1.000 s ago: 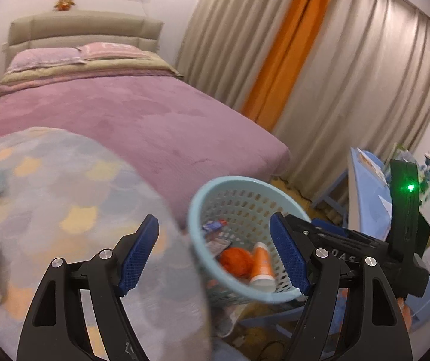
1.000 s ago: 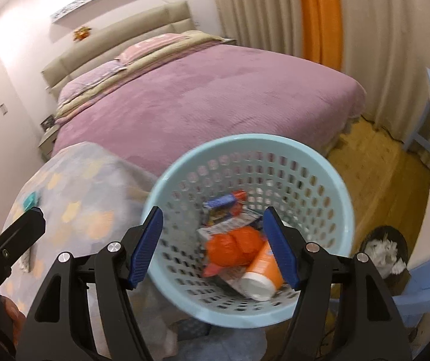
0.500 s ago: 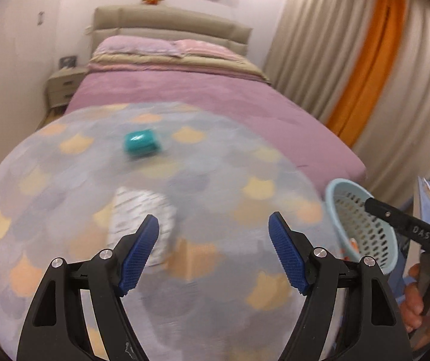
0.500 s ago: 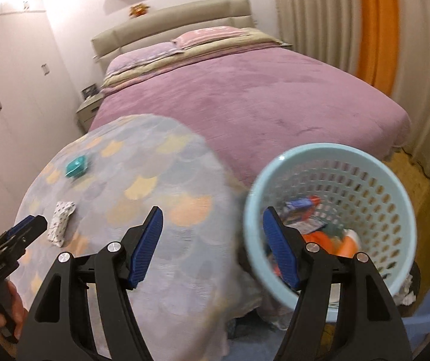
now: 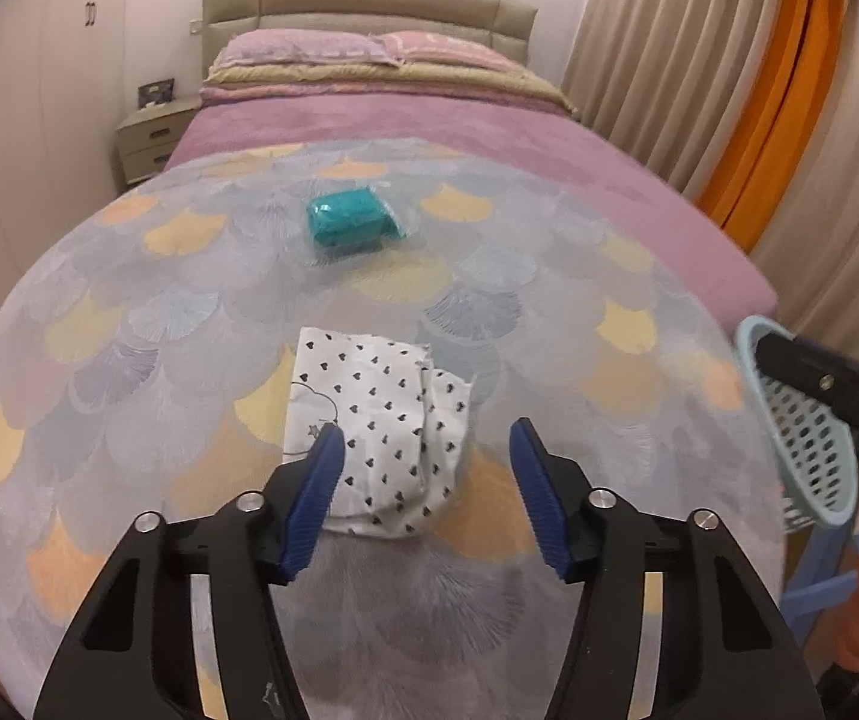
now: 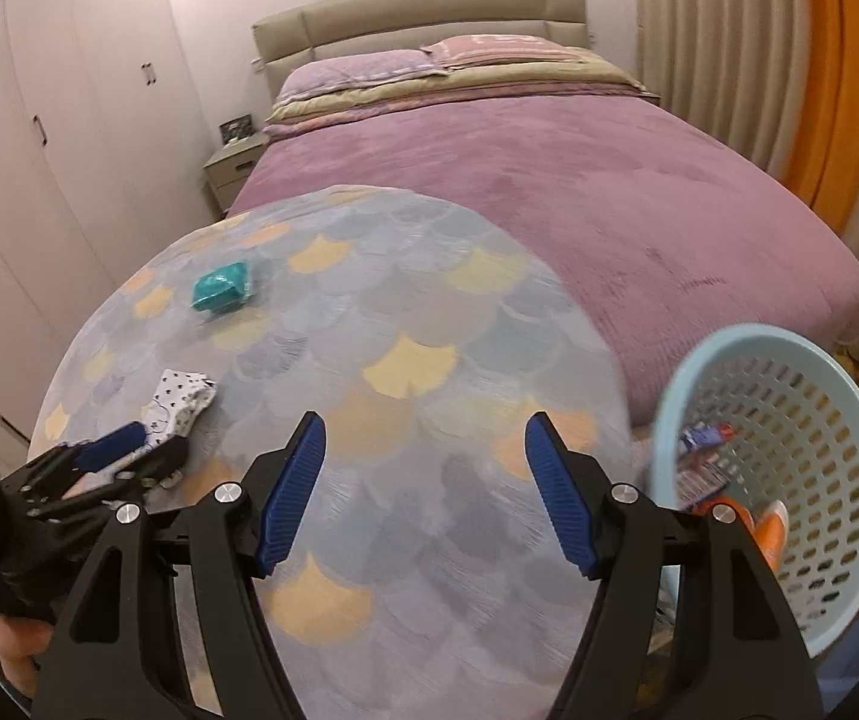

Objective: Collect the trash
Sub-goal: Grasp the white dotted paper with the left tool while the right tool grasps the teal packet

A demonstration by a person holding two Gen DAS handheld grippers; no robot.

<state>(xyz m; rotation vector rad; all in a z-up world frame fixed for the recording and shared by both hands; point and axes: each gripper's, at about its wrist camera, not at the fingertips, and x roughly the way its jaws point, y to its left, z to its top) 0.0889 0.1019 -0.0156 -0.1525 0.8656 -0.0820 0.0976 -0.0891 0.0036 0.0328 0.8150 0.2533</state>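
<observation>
A white wrapper with black hearts (image 5: pixel 381 420) lies on the round table (image 5: pixel 549 324) with a scale-pattern cloth. My left gripper (image 5: pixel 426 489) is open, its blue fingers on either side of the wrapper's near end, just above it. A teal packet (image 5: pixel 348 222) lies farther back. In the right wrist view the wrapper (image 6: pixel 183 399) and teal packet (image 6: pixel 220 287) lie at left, with the left gripper (image 6: pixel 111 456) over the wrapper. My right gripper (image 6: pixel 426 492) is open and empty above the table. A light blue basket (image 6: pixel 789 468) at the right holds orange and other trash.
A bed with a purple cover (image 6: pixel 579 180) stands behind the table. A nightstand (image 5: pixel 150 141) and white wardrobes (image 6: pixel 39 150) are at left. Beige and orange curtains (image 5: pixel 759 90) hang at right. The basket's edge (image 5: pixel 801 420) also shows at the left wrist view's right.
Both grippers have swung left from the basket toward the table. My left gripper has come down close over the heart-print wrapper. The basket has shifted to the right edge of both views.
</observation>
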